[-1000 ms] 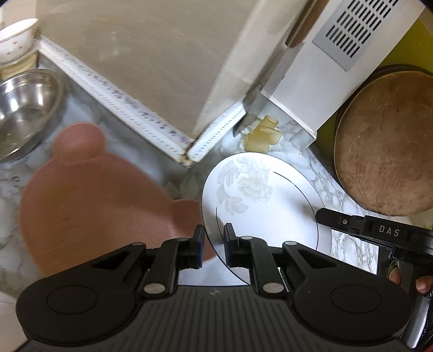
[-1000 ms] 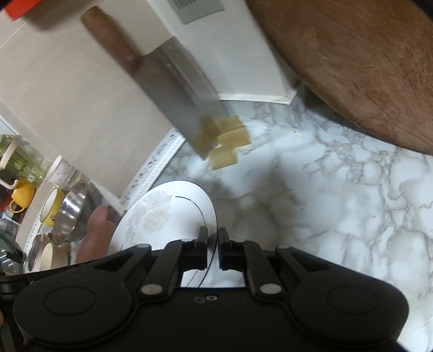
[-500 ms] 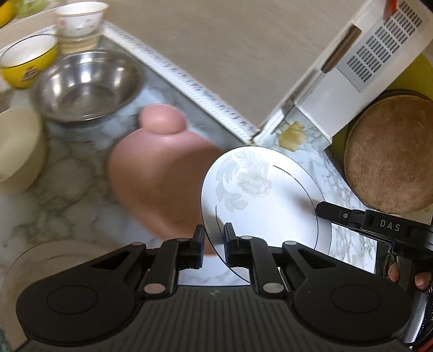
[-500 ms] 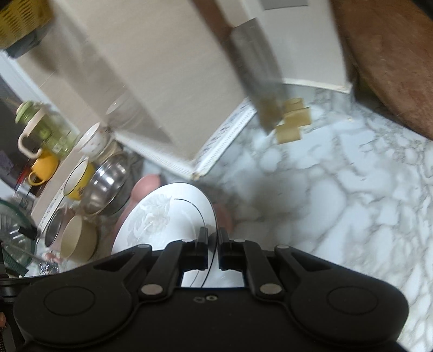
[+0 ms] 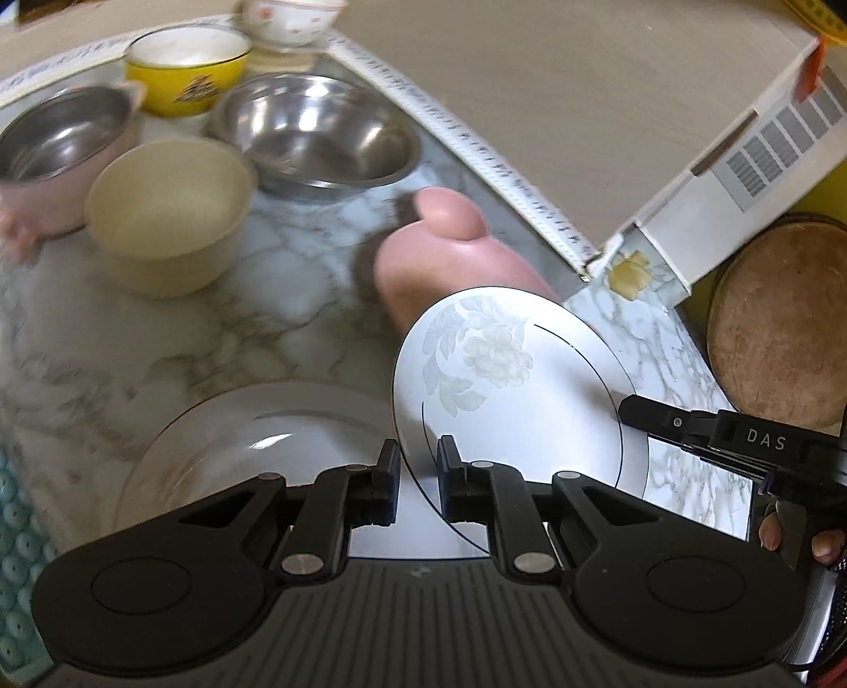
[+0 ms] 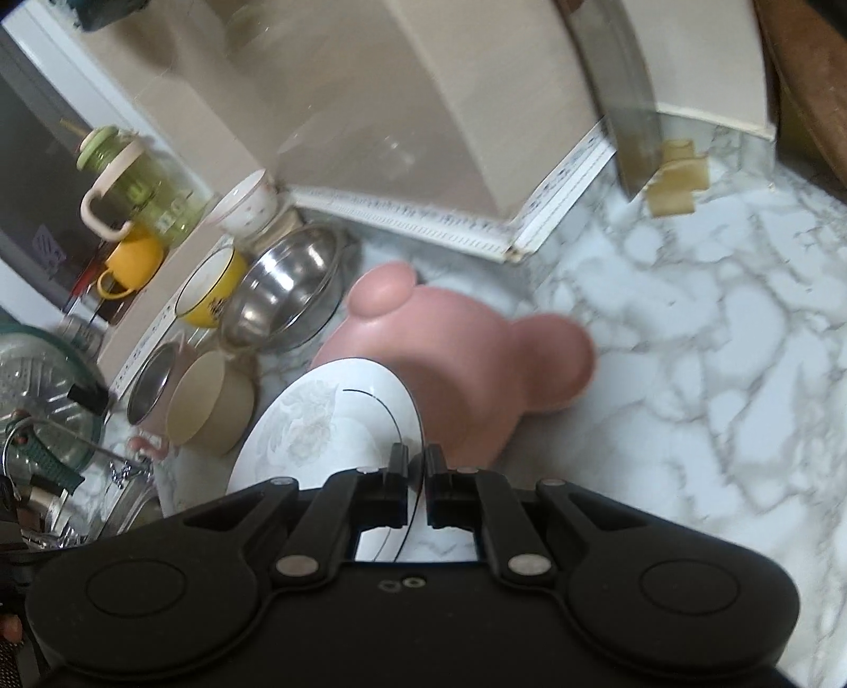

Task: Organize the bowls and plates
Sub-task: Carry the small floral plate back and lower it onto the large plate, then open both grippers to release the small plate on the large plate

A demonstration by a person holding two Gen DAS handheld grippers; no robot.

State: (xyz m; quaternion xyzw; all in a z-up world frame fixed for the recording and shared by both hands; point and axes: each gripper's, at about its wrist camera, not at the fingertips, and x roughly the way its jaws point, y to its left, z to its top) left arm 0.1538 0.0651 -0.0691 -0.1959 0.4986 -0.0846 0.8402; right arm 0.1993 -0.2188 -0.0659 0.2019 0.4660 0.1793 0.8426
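Observation:
A white plate with a pale flower print is held in the air by both grippers. My left gripper is shut on its near rim. My right gripper is shut on the opposite rim of the white plate; it also shows in the left wrist view. A pink bear-shaped plate lies on the marble counter behind the white plate and also shows in the right wrist view. Another white plate lies on the counter below and left.
A beige bowl, two steel bowls, a yellow bowl and a small floral bowl stand at the far left. A round wooden board leans at right. A cleaver hangs by the white box.
Both grippers have carried the white plate to the left, away from the corner by the cleaver. The bowls and a second white plate have come into view.

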